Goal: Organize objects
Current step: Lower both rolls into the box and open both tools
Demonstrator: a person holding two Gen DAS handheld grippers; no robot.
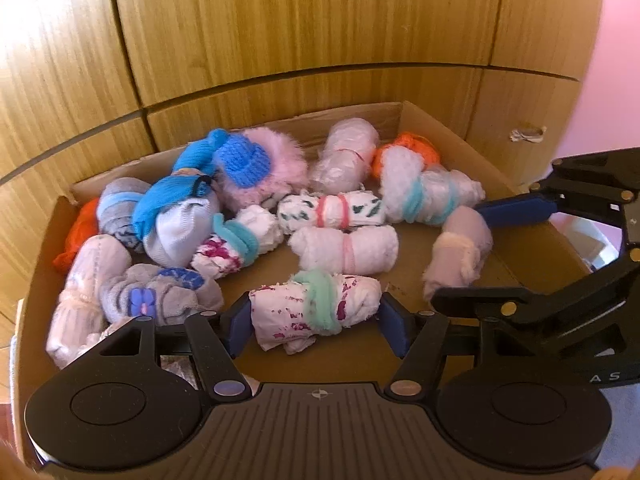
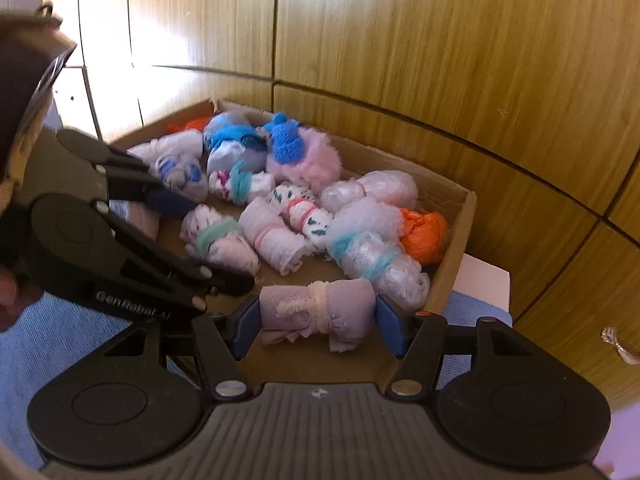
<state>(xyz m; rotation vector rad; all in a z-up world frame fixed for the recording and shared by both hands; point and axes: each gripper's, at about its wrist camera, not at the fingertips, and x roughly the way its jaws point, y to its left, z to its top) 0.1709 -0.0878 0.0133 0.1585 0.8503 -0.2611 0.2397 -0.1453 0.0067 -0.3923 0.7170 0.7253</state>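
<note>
Mauve roll [image 2: 320, 312]: sitting over the near right end of the cardboard box [image 2: 460, 216], clamped end to end.
Magenta-print roll [image 1: 316, 312]: lying at the box's near edge.
Risk: likely slipping out endwise, soft cloth squashing between flat pads.
Right gripper [image 2: 318, 320]: half spread, pressing both ends of the mauve roll.
Left gripper [image 1: 318, 326]: half spread, squeezing the magenta-print roll.

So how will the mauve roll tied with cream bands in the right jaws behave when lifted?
The mauve cloth roll probably squashes, being soft fabric. Likely light. Its loose ends may flop, though the cream bands should keep it rolled.
</note>
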